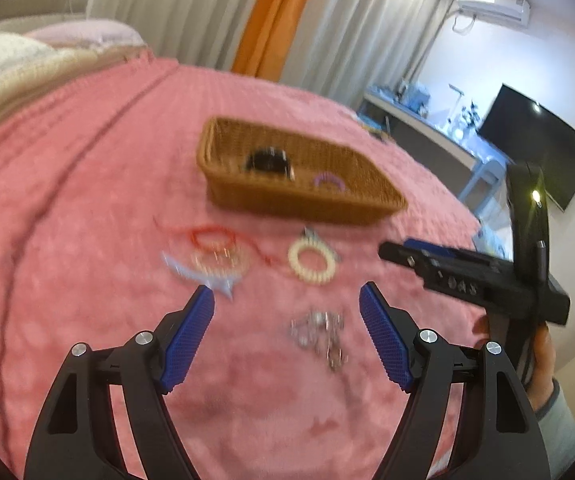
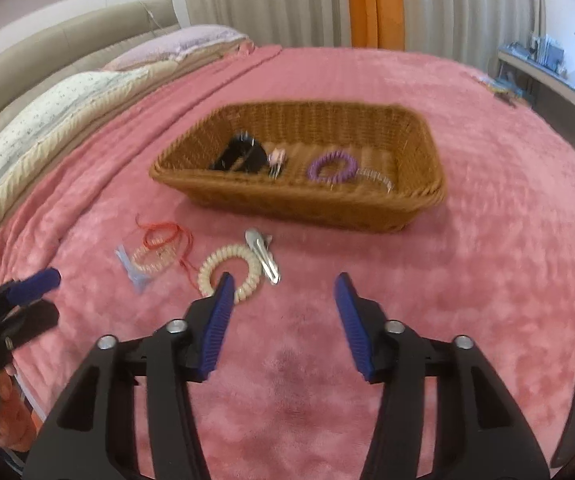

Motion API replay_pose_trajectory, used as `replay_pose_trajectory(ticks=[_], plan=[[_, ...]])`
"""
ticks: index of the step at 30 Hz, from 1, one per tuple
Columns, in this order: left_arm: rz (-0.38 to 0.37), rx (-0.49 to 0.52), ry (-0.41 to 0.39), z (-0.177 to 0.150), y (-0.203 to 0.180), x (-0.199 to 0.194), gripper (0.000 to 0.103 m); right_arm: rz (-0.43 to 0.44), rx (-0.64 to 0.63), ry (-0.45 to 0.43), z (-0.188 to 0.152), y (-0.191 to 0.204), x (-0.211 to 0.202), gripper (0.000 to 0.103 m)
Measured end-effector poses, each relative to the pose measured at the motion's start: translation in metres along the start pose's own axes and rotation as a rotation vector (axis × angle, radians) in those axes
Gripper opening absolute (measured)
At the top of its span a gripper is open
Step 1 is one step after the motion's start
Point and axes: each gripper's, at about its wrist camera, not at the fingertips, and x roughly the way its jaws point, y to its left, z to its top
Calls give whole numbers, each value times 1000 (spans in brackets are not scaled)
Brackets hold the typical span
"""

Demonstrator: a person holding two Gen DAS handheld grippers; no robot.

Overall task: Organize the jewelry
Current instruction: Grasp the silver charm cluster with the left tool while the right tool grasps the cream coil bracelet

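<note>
Woven wicker basket (image 2: 367, 204) on plush pink blanket (image 2: 487, 240); shiny metal hair clip (image 2: 263, 256).

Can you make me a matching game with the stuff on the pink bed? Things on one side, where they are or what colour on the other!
Things:
1. purple coil hair tie
2. cream coil hair tie
3. silver hair clip
4. red string bracelet

Places:
A. on the blanket, touching the cream coil's right side
B. inside the wicker basket
C. on the blanket, farthest left of the four
D. on the blanket, partly behind the right gripper's left finger

Pairs: 1-B, 2-D, 3-A, 4-C
</note>
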Motion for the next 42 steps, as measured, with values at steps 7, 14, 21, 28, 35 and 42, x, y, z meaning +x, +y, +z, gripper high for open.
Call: replay_pose_trajectory(ticks=[7,14,21,28,35,42], plan=[[-65,-27,142,-21,11,34,49,104,56,107,-2,6,35,31],[-146,-55,197,-27,15,47,51,108,87,143,4,17,55,30],[-96,33,221,-23,-14,68,56,73,77,149,14,22,68,19],[-41,79,236,-22,-30,83,13,80,60,143,6,9,57,10],[-90,-12,198,-18,-12,71,8,54,61,128,-6,-11,33,10],[-37,-64,151,-19,8,53,8,-59,-20,93,-27,-20,3,10]])
